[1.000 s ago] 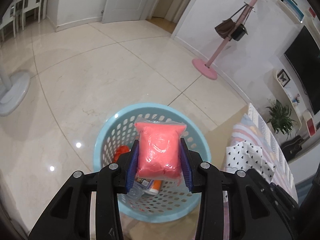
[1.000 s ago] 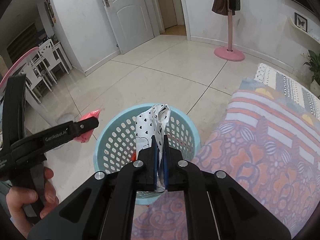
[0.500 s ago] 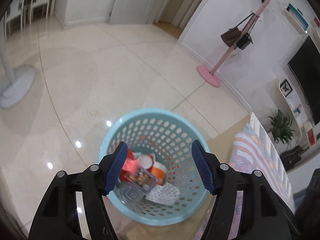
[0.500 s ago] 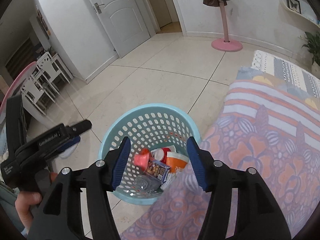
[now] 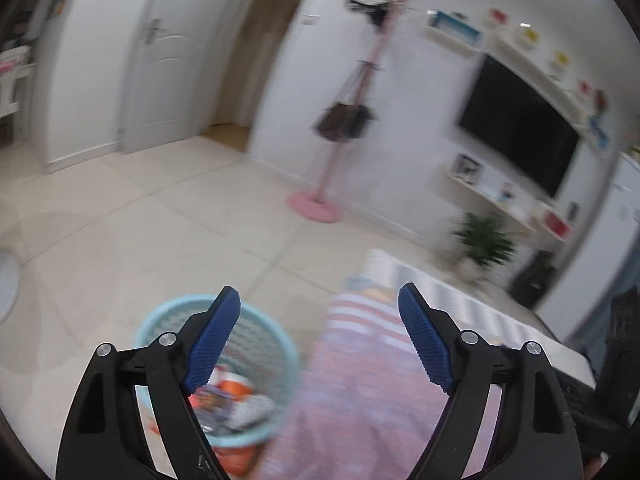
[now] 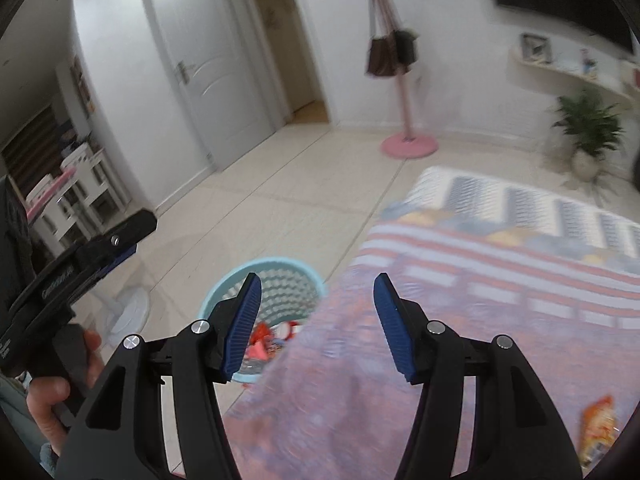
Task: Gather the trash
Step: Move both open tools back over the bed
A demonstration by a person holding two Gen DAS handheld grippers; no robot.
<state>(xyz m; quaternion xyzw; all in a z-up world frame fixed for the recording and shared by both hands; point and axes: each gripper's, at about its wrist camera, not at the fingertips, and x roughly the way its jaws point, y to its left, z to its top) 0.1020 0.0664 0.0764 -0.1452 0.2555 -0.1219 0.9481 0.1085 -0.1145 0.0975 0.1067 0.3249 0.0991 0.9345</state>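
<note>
Trash sits piled in the blue basket [image 5: 256, 344] on the floor; left tongs [image 5: 319, 340] opening, empty. Right view: right tongs [image 6: 316, 326] gape empty, orange wrapper [image 6: 598, 426] waits on the patterned bed [image 6: 480, 280], approach low and square

low in your left view the pale blue basket [image 5: 276, 344] looks like perforated plastic; the floor [image 5: 160, 232] is smooth, glossy tile. to the right, the patterned cover [image 6: 480, 300] reads as soft matt cloth. your gripper's blue pads [image 6: 244, 320] are ribbed, its black arms matt plastic with shiny metal pins
</note>
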